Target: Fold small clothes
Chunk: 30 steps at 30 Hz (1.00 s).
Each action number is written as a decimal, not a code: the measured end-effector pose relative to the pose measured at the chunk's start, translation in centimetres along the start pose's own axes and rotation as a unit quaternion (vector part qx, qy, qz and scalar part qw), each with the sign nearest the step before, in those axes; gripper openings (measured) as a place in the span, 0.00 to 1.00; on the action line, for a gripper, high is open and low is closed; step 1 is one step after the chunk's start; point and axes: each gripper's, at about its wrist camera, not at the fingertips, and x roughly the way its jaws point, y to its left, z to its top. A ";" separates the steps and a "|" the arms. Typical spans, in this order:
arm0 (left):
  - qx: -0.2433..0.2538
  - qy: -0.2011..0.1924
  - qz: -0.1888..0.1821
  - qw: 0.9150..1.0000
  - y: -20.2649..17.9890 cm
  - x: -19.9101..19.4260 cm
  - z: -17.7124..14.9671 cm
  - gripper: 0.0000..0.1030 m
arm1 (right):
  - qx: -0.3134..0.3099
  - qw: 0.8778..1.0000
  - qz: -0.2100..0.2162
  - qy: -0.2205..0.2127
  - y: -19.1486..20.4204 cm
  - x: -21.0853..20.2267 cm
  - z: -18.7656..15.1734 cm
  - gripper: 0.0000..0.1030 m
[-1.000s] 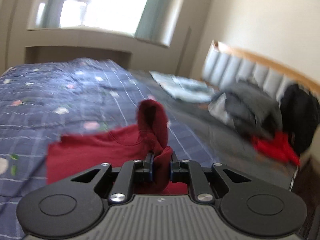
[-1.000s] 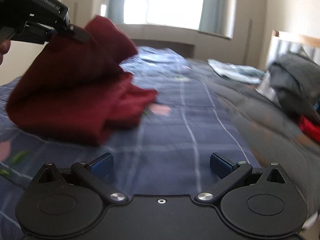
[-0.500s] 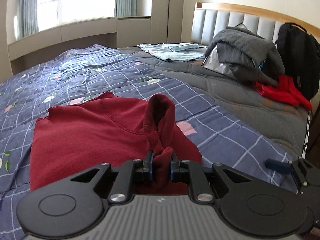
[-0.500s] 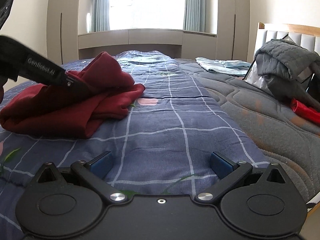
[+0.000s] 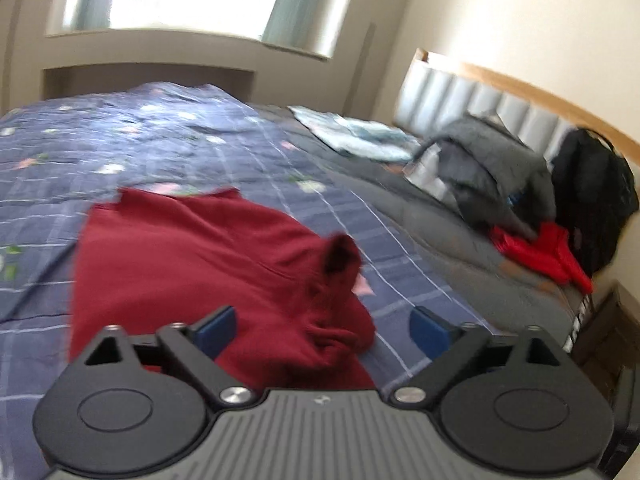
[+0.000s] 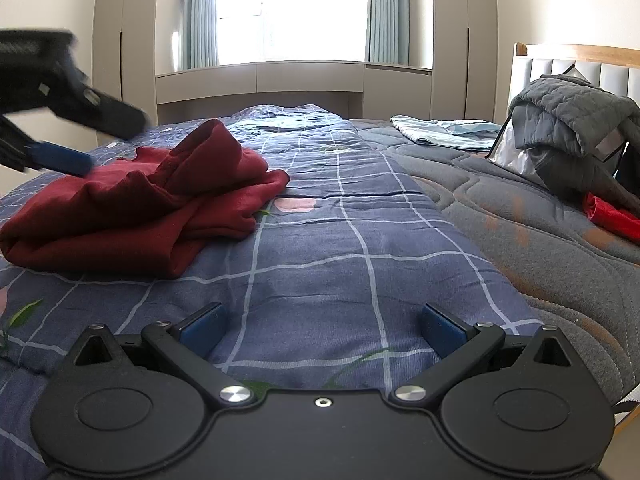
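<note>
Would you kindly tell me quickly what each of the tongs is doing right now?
Left tongs: open, holding nothing; the red sweater lies on the bed beneath them.
Right tongs: open, empty, over the blue quilt.

Left gripper (image 5: pixel 322 326): we see jaws spread, lower centre.
Red garment (image 5: pixel 192 264): we see it released, centre-left on quilt (image 5: pixel 120 140).
</note>
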 end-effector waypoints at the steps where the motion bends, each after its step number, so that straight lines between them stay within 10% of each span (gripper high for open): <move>1: -0.008 -0.008 0.013 1.000 0.5 -0.6 0.1 1.00 | 0.000 1.000 0.000 0.000 0.0 0.0 0.0 1.00; 9: -0.062 -0.010 0.169 0.984 6.1 -3.1 -0.8 1.00 | 0.073 0.996 0.050 -0.017 1.0 -1.3 2.3 1.00; 16: -0.154 0.011 0.200 0.968 10.9 -3.7 -3.3 1.00 | 0.118 0.981 0.150 -0.020 5.0 0.2 6.3 0.97; 25: -0.184 0.014 0.174 0.967 12.4 -4.2 -5.1 0.99 | 0.171 0.979 0.110 0.027 7.3 3.1 7.8 0.30; 30: -0.188 0.013 0.168 0.968 12.6 -4.4 -5.1 1.00 | 0.149 0.985 0.089 0.016 7.2 1.6 7.2 0.14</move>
